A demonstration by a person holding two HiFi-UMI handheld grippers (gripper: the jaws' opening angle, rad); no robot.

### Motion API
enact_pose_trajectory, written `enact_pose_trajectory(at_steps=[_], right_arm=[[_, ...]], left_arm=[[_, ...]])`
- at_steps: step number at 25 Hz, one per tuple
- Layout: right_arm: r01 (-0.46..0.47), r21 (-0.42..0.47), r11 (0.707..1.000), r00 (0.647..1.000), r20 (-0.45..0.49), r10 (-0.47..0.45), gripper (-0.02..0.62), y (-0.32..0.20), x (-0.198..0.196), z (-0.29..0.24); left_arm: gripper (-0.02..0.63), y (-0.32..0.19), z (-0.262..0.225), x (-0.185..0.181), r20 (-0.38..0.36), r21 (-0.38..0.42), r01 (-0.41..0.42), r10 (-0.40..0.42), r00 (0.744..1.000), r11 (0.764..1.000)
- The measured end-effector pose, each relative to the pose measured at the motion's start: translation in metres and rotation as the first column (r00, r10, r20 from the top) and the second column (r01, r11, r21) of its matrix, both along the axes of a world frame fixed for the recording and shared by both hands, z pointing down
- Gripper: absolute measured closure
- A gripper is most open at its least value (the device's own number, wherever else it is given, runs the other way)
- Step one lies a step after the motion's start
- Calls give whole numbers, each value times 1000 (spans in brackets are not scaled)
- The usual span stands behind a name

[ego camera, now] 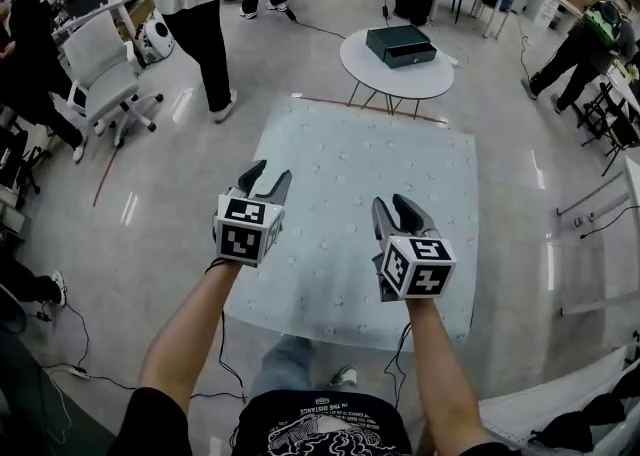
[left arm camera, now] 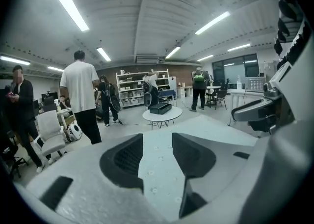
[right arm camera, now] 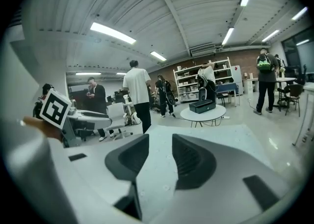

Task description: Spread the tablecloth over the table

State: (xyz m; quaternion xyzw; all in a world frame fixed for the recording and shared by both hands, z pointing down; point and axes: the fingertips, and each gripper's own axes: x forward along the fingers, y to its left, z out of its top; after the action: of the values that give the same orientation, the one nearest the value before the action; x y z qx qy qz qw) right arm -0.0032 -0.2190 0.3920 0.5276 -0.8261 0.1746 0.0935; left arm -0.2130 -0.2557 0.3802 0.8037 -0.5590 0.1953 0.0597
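The pale bluish-white rectangular tablecloth, dotted with small marks, lies spread flat in the middle of the floor space. It fully covers what it rests on, and its near edge hangs just in front of the person's legs. Above its near-left part is the left gripper, its grey fingers moderately apart with only the cloth showing through the gap. Above the near-right part is the right gripper, whose fingers stand about as far apart and grip nothing. Just beyond the cloth's far edge stands a round white side table carrying a flat black box. At far left a white office chair stands beside a person in a white shirt.
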Motion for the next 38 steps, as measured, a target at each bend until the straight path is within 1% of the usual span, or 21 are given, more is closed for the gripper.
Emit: enact_pose_trajectory(at_steps=[6, 11, 14, 18, 22, 26, 30, 32, 35, 38], right_arm=[[16, 43, 999, 1000, 9, -16, 449, 56, 41, -17], [12, 43, 999, 999, 37, -14, 449, 107, 73, -22], [10, 30, 1000, 998, 66, -12, 430, 133, 84, -21], [-4, -3, 1000, 993, 122, 4, 420, 161, 94, -7], [-8, -38, 999, 978, 209, 16, 393, 186, 95, 10], [-15, -64, 998, 965, 260, 31, 380, 207, 86, 31], [-54, -126, 991, 945, 313, 91, 374, 229, 84, 63], [-76, -169, 983, 930, 344, 131, 374, 237, 84, 81], [-99, -232, 968, 901, 392, 186, 374, 253, 83, 108], [-116, -278, 953, 883, 411, 227, 374, 271, 80, 132]], left_arm=[[410, 67, -13, 45, -24, 27, 25, -24, 999, 999], [410, 125, -9, 75, -52, 7, 38, -38, 998, 999], [410, 153, -8, 86, -73, -8, 42, -43, 996, 999], [410, 179, 5, 95, -131, -49, 49, -55, 990, 998], [410, 201, 24, 97, -188, -90, 39, -55, 981, 995], [400, 220, 52, 88, -246, -149, 30, -67, 967, 988], [399, 248, 91, 76, -299, -222, 27, -94, 950, 975], [396, 259, 111, 69, -329, -258, 25, -113, 937, 966], [393, 277, 136, 56, -379, -313, 30, -154, 912, 949], [387, 293, 159, 45, -419, -359, 33, -193, 887, 933]])
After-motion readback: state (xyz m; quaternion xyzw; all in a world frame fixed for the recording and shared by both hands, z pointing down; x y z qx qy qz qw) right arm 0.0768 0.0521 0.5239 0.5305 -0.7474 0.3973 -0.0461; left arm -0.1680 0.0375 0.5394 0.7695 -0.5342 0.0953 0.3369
